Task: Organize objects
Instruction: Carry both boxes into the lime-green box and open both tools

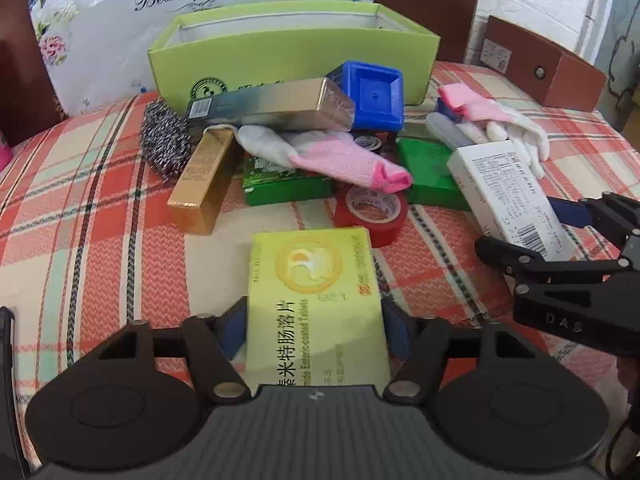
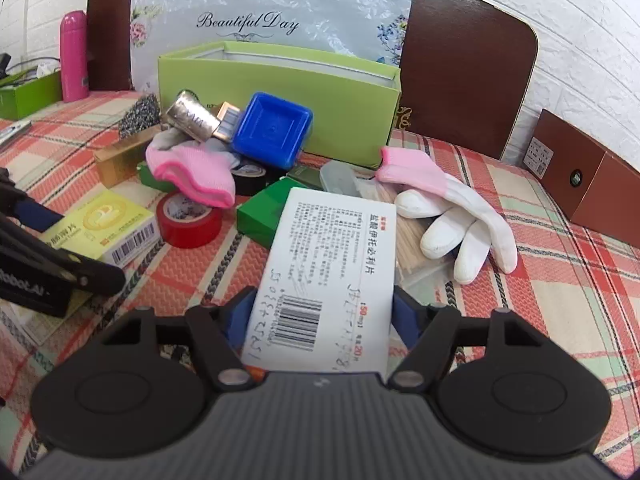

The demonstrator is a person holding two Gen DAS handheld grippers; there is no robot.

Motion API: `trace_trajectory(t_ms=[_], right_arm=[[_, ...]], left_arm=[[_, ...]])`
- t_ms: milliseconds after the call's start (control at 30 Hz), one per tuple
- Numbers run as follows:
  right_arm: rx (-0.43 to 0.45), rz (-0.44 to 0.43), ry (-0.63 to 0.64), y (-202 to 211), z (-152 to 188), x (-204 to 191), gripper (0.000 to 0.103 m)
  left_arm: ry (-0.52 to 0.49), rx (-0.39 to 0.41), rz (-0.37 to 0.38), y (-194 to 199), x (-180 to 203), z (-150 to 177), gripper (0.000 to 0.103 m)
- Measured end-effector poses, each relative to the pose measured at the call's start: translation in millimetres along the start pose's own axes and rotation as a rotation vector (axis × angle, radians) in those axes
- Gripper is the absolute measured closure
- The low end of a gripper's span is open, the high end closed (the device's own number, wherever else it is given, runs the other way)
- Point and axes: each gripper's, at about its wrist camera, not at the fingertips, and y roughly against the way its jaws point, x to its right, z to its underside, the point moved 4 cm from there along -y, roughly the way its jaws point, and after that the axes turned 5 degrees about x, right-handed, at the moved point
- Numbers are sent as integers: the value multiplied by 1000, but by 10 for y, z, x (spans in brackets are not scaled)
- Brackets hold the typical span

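Observation:
My left gripper [image 1: 316, 328] is shut on a yellow medicine box [image 1: 316, 296], held low over the plaid tablecloth. My right gripper [image 2: 324, 316] is shut on a white medicine box [image 2: 332, 276]; this box also shows in the left wrist view [image 1: 508, 196]. An open lime-green box [image 1: 292, 52] stands at the back, also in the right wrist view [image 2: 288, 92]. In front of it lies a pile: blue tray [image 1: 372, 96], gold boxes [image 1: 204, 180], steel scrubber [image 1: 164, 140], pink glove [image 1: 340, 156], red tape roll [image 1: 372, 212], green boxes [image 1: 428, 172].
A second pink-and-white glove [image 2: 448, 208] lies right of the pile. A brown box [image 2: 580, 176] sits at the far right edge. A pink bottle [image 2: 74, 56] stands at the back left. A flowered bag [image 2: 272, 12] and dark chair backs stand behind the green box.

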Motion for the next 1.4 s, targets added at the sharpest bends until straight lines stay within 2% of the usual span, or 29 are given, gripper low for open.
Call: trace_trajectory(t_ms=[67, 167, 333, 433, 533, 700, 833, 1000, 1100, 1233, 1267, 1300, 1333, 1367, 1400], right_arm=[[29, -36, -54, 65, -60, 58, 35], [113, -71, -107, 229, -225, 146, 37], [222, -99, -101, 329, -571, 275, 37], [261, -136, -110, 300, -819, 332, 37], [316, -147, -94, 241, -1088, 344, 37], [376, -127, -58, -66, -1570, 360, 37], [344, -116, -67, -521, -1838, 385, 37], [248, -99, -86, -1215, -1916, 402, 37], [193, -104, -101, -1535, -1912, 400, 37], [134, -113, -109, -1815, -1878, 365, 37], [124, -116, -111, -1861, -1865, 357, 36], [110, -117, -110, -1910, -1853, 341, 34], [107, -101, -92, -1938, -1838, 323, 34], [108, -95, -68, -1957, -1827, 304, 28], [110, -92, -42, -1959, -1816, 286, 17]], left_arm=[[23, 11, 40, 48, -29, -31, 34], [30, 44, 49, 176, -48, -148, 34], [25, 197, 95, 592, -110, -608, 34], [19, 282, 89, 702, -113, -978, 34], [3, 338, 64, 673, -133, -1344, 34], [73, 322, 59, 226, -281, -1886, 34], [124, 270, 25, -254, -486, -2145, 34], [206, 183, 27, -782, -723, -2261, 34], [186, 166, 7, -945, -758, -2314, 34], [185, 147, 23, -1112, -760, -2337, 34], [180, 149, 24, -1148, -754, -2332, 30], [171, 148, 22, -1181, -741, -2327, 20], [161, 144, 16, -1206, -730, -2331, 18], [151, 142, 9, -1219, -718, -2322, 18], [148, 139, 6, -1213, -715, -2319, 18]])
